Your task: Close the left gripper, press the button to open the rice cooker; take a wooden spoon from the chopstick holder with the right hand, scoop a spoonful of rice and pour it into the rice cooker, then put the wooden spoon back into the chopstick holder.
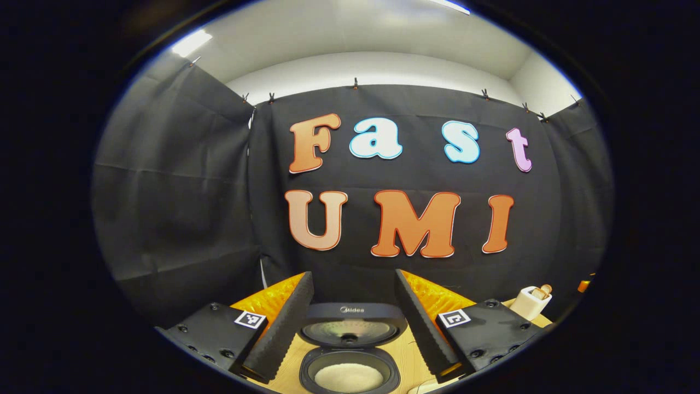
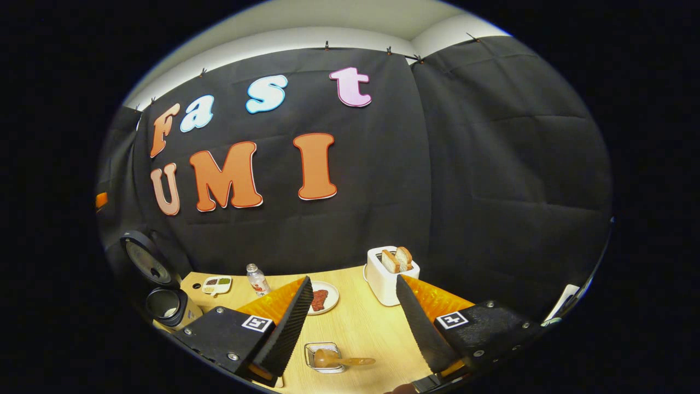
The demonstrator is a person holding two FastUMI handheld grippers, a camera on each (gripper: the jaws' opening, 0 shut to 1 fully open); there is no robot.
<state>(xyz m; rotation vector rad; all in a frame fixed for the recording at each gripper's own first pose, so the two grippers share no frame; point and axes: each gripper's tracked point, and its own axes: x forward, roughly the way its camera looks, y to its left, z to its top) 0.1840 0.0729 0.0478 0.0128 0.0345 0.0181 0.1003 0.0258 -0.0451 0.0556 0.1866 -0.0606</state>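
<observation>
Left gripper (image 1: 354, 320) spread wide, nothing pinched, ribbed pads facing each other across the gap. Between its fingers and a little ahead, one round dark rice cooker (image 1: 350, 350) on the pale wood-grain table (image 1: 402, 355): lid (image 1: 353, 325) standing upright behind, smooth inner pot holding a flat bed of white rice (image 1: 348, 377). Off past the right finger, a boxy white toaster (image 1: 529, 302). Right gripper (image 2: 355, 320) likewise spread, holding nothing. Far left of its left finger, the same rice cooker (image 2: 167, 306), open, lid (image 2: 143, 257) raised. Nearer that finger, one small divided dish (image 2: 216, 284) with bits in its sections, one clear capped bottle (image 2: 257, 280), one round white plate (image 2: 322, 298) carrying something reddish. Between the fingers and close in, a square clear holder (image 2: 322, 358) with one smooth wooden spoon (image 2: 342, 359) lying in it, handle pointing toward the right finger. Just ahead of the right finger, the toaster (image 2: 385, 279) with two slices of bread (image 2: 397, 258) poking up.
</observation>
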